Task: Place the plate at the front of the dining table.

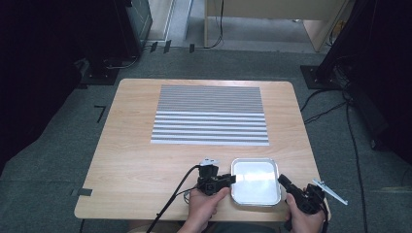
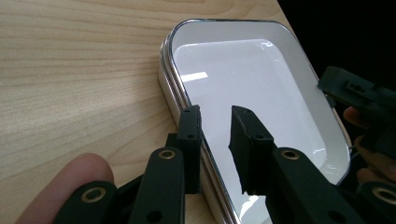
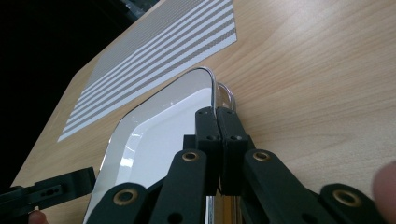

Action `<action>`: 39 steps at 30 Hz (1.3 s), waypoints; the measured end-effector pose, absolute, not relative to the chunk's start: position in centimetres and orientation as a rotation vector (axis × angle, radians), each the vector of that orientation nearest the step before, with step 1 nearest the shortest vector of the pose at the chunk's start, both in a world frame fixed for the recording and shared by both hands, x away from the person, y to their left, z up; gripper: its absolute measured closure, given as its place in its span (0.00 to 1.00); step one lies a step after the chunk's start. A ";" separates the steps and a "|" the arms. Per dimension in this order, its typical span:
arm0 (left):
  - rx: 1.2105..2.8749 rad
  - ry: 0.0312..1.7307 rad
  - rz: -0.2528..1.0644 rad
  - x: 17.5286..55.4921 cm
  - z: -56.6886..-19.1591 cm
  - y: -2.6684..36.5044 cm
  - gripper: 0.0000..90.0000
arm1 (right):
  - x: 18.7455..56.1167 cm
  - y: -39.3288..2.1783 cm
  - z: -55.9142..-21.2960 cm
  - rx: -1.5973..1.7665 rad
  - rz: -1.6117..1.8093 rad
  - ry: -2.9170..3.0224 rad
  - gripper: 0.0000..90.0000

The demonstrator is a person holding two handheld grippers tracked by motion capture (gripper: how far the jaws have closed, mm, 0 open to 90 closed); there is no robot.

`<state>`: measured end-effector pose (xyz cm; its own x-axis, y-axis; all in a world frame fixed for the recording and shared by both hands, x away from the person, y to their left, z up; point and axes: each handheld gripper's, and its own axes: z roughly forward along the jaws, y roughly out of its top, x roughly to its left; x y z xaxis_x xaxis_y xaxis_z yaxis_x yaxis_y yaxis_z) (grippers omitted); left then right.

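Observation:
An empty, shiny white metal tray [image 1: 255, 182] lies near the front right of the wooden table [image 1: 136, 145]. My left gripper [image 1: 232, 178] is at its left rim. In the left gripper view the jaws [image 2: 215, 122] straddle that rim, one outside the wall and one over the tray floor [image 2: 243, 70], with a clear gap between them. My right gripper [image 1: 281, 178] is at the tray's right rim. In the right gripper view its jaws [image 3: 217, 112] are closed together on the thin edge of the tray [image 3: 159, 126].
A grey-and-white striped mat [image 1: 210, 115] covers the middle and far part of the table. The tray sits close to the table's front edge. Cables [image 1: 354, 141] run over the carpet on the right, and dark furniture stands at the left.

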<state>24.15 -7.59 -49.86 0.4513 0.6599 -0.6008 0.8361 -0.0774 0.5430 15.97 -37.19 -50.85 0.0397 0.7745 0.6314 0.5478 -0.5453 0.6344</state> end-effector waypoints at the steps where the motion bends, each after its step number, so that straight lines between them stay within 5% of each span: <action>1: 1.797 1.278 -0.263 24.2 -49.9 -7.5 0.82 | 16.0 -37.3 -50.9 2.094 1.509 1.367 1.00; 27: 1.752 1.272 -0.356 24.6 -50.2 -7.8 0.80 | 16.0 -38.2 -51.0 2.118 1.553 1.317 1.00; 39: 1.909 1.214 -0.094 23.2 -49.2 -9.6 0.83 | 16.1 -37.1 -50.4 2.020 1.375 1.430 0.98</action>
